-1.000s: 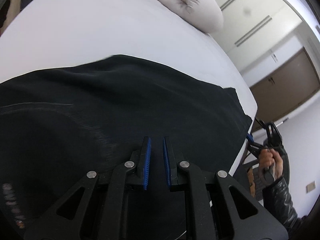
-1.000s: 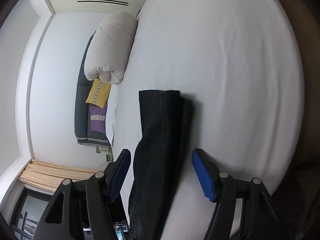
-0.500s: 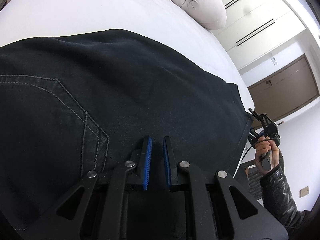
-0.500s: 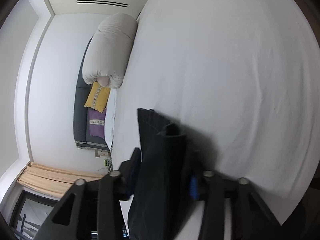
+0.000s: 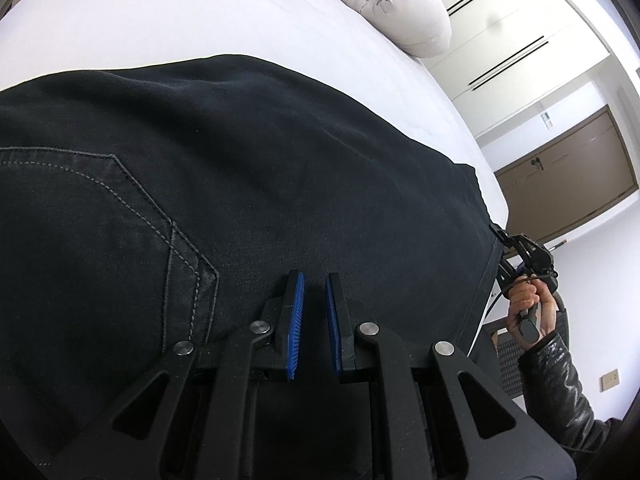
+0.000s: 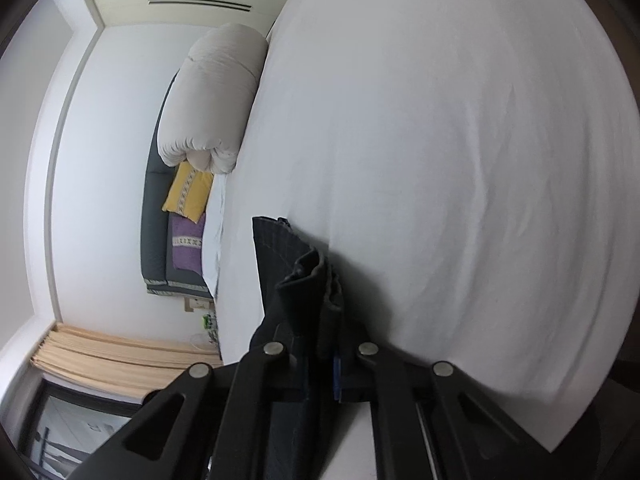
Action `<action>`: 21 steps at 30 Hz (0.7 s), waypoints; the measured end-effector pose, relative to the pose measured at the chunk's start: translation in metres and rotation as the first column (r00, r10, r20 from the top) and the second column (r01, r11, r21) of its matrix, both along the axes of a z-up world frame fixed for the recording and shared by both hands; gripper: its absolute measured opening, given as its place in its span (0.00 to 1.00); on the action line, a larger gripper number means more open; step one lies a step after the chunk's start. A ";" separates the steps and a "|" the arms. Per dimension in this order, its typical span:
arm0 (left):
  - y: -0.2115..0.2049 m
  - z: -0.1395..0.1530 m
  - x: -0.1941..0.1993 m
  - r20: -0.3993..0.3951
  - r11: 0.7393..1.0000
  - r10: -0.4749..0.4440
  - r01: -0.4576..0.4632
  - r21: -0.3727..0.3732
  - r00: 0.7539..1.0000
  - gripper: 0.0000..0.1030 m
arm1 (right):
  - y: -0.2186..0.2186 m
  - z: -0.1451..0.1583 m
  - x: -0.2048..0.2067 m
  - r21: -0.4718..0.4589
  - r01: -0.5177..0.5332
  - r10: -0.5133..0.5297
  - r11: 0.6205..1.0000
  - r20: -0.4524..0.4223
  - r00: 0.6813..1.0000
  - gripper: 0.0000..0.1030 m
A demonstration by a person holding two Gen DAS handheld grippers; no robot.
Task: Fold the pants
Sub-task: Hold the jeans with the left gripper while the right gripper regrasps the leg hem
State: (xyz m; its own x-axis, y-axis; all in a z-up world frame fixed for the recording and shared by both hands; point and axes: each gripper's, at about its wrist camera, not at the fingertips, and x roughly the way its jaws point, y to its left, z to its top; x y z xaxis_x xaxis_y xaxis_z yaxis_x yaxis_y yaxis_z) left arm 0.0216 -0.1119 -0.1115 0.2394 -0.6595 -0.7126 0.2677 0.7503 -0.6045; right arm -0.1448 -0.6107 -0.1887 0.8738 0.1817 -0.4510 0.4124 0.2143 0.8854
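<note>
Flat across the white bed, the black pants are spread below the rolled duvet. Their hem end is bunched and clamped by the right gripper, its fingers pressed together on the cloth. The left gripper is held narrowly parted over the seat; whether fabric is caught cannot be told.

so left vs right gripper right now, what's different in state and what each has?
Left gripper: blue fingers nearly together with a narrow bare gap, nothing between them, hovering over the pants near the back pocket. Right gripper: shut on a bunched pants end, its fingers mostly hidden by cloth, at the bed edge. Shared: same black two-finger build, both at the same dark pants.
</note>
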 end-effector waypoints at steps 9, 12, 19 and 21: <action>0.006 -0.009 0.001 0.003 1.000 0.004 -0.004 -0.008 1.000 0.11 | 0.008 0.045 -0.039 -0.087 0.169 -0.168 0.982 0.009 0.986 0.30; 0.006 -0.009 0.002 0.007 1.000 0.003 -0.003 -0.001 1.000 0.11 | 0.048 0.061 -0.008 -0.059 0.005 0.001 0.998 0.089 0.996 0.29; 0.009 -0.007 0.002 0.009 1.000 -0.003 0.003 0.006 1.000 0.11 | 0.203 0.027 0.094 0.043 -0.531 0.528 0.846 0.054 0.847 0.29; 0.009 -0.006 0.002 0.010 1.000 -0.007 0.007 0.007 1.000 0.11 | 0.201 0.008 0.105 0.078 -0.508 0.508 0.858 0.014 0.861 0.14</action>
